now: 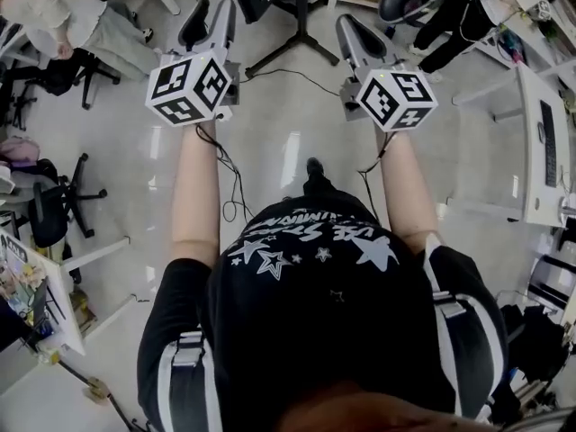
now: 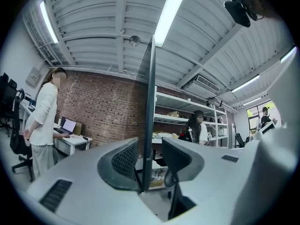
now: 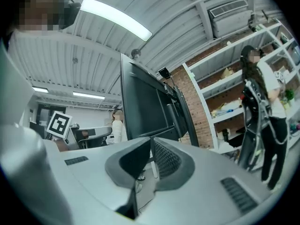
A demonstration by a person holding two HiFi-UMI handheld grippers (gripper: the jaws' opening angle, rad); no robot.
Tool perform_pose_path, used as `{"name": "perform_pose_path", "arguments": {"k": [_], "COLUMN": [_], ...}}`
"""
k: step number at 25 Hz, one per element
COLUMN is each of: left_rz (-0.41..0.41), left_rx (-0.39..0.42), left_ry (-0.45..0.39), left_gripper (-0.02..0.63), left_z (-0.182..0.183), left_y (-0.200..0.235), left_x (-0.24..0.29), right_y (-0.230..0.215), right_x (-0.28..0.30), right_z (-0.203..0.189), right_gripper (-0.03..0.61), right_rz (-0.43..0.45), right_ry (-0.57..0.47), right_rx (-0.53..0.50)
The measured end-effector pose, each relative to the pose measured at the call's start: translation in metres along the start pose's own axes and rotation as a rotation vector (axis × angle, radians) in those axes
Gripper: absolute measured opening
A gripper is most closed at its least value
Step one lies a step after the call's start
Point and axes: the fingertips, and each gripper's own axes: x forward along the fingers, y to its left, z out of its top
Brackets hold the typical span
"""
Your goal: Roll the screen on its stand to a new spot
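Brick wall, white shelving, ceiling striplights.

A glossy pale grey floor carries everything and mirrors the ceiling lights in soft streaks. At the top centre a black stand with splayed metal legs rests on it. A thin black cable snakes across the floor just in front of those legs. At the left stands a black wheeled office chair. A white flat-topped desk stands at the right, and a black shoe is planted mid-floor.
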Motion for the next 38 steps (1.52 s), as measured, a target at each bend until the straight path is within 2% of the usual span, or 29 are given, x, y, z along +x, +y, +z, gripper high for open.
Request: {"name": "perform_pose_path", "arguments": {"k": [5, 10, 18, 28, 32, 38], "left_rz": [-0.058, -0.135, -0.209, -0.197, -0.173, -0.134], "left_rx": [-0.044, -0.118, -0.108, -0.11, -0.101, -0.098], "left_ry": [0.008, 0.024, 0.07, 0.092, 0.101, 0.117], "left_gripper": [0.149, 0.147, 0.146, 0.136, 0.066, 0.011], "left_z": [-0.008, -0.019, -0.034, -0.043, -0.049, -0.057], "left_y": [-0.015, -0.043, -0.091, -0.16, -0.192, -0.228], "left_x": [-0.047, -0.078, -0.112, -0.154, -0.175, -0.211], "right_y": [0.025, 0.027, 0.042, 0.048, 0.049, 0.059], "right_x": [-0.03, -0.062, -0.087, -0.153, -0.188, -0.239], "right_z": [-0.014, -0.03, -0.029, -0.016, -0.02, -0.026], "right_gripper": [0.008, 0.008, 0.008, 0.006, 0.006, 0.006], "right_rz": [-0.052, -0.12, -0.081, -0.019, 0.004, 0.04], "right_ry": [0.02, 0.048, 0.036, 0.049, 0.066, 0.077], "right_rx": [-0.009, -0.002, 0.002, -0.033, -0.036, -0.028]}}
